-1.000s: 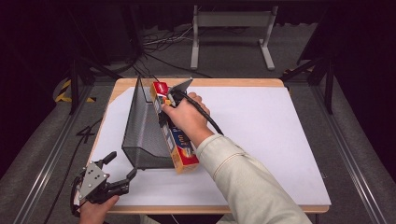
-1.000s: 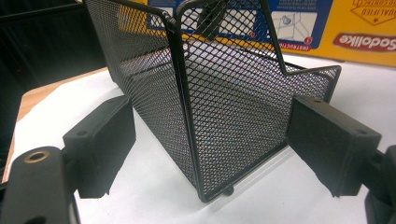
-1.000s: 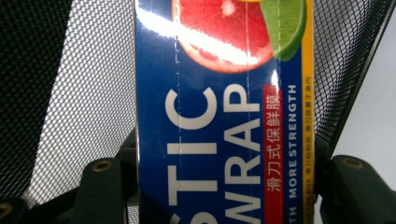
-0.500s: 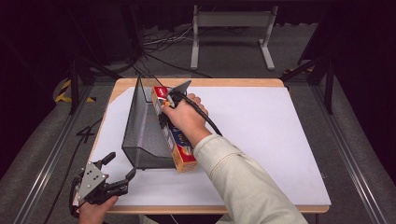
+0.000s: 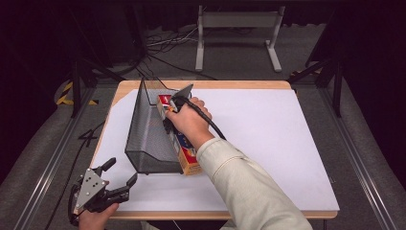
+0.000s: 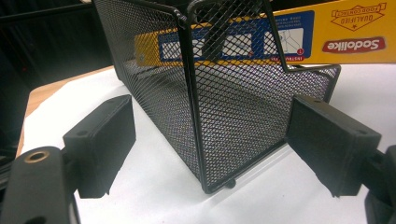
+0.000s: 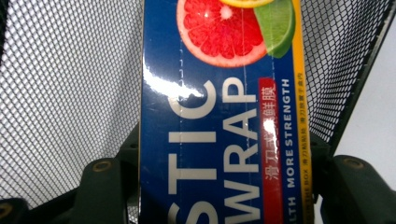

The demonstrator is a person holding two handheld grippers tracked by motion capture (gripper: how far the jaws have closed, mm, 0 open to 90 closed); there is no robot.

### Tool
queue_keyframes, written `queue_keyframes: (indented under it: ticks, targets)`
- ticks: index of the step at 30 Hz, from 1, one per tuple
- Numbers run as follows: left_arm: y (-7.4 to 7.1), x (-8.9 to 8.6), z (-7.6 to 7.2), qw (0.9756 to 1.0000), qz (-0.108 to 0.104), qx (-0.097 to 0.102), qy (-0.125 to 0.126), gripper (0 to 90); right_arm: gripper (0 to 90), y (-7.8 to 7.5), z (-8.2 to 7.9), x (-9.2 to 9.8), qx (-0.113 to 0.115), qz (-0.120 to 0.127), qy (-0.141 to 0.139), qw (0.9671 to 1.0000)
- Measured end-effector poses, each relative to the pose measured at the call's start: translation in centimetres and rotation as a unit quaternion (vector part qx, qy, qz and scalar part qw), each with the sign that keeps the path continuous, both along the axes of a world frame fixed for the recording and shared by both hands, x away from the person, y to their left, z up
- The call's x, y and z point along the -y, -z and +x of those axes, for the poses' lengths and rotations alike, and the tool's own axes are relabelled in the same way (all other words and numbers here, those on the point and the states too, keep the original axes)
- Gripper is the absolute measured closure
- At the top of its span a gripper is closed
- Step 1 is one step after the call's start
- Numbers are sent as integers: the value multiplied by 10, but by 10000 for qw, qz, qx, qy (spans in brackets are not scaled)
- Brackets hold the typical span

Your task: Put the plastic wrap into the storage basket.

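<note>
The right gripper (image 5: 173,106) is clamped across the width of the wrap box (image 5: 184,151), jaws pressing on its two long edges, as the right gripper view confirms. The box (image 7: 219,121) lies tilted on the right rim of the mesh basket (image 5: 143,143), its far end inside, its near end projecting over the table (image 5: 268,143).

Handling: the box is judged light and stiff lengthwise (a cardboard carton holding a roll), but its glossy faces are likely slippery and the walls may dent under pressure. Grip near mid-length to limit swing.

The left gripper (image 5: 115,184) hangs off the table's near left corner with jaws apart, empty, facing the basket (image 6: 224,107).
</note>
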State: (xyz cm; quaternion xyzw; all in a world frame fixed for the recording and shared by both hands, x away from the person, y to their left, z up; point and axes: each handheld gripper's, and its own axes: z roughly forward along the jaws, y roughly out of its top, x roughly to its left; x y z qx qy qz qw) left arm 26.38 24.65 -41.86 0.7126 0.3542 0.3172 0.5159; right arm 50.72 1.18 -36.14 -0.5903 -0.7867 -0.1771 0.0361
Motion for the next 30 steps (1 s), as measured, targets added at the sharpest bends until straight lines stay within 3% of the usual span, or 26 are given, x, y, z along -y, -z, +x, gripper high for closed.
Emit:
queue_keyframes:
  ticks: [15, 17, 19, 21, 24, 30]
  targets:
    - [0, -1, -1, 10000, -5, 9, -17, 169, 398, 1, 2, -7, 15, -186, -99, 9998]
    - [0, 0, -1, 10000, -30, -4, -15, 168, 376, 1, 2, -7, 95, -198, -185, 9996]
    - [0, 0, 0, 10000, 11, -16, -11, 168, 352, -2, 0, -6, 315, -159, -308, 9989]
    - [0, 1, 0, 10000, 25, -1, 0, 168, 306, -4, -1, -4, 350, -67, -345, 9988]
    - [0, 2, 1, 10000, 38, -28, 8, 168, 266, -11, -3, -2, 663, 5, -466, 9967]
    - [0, 3, 2, 10000, 41, -31, 22, 168, 242, -23, -8, 12, 910, 438, -557, 9933]
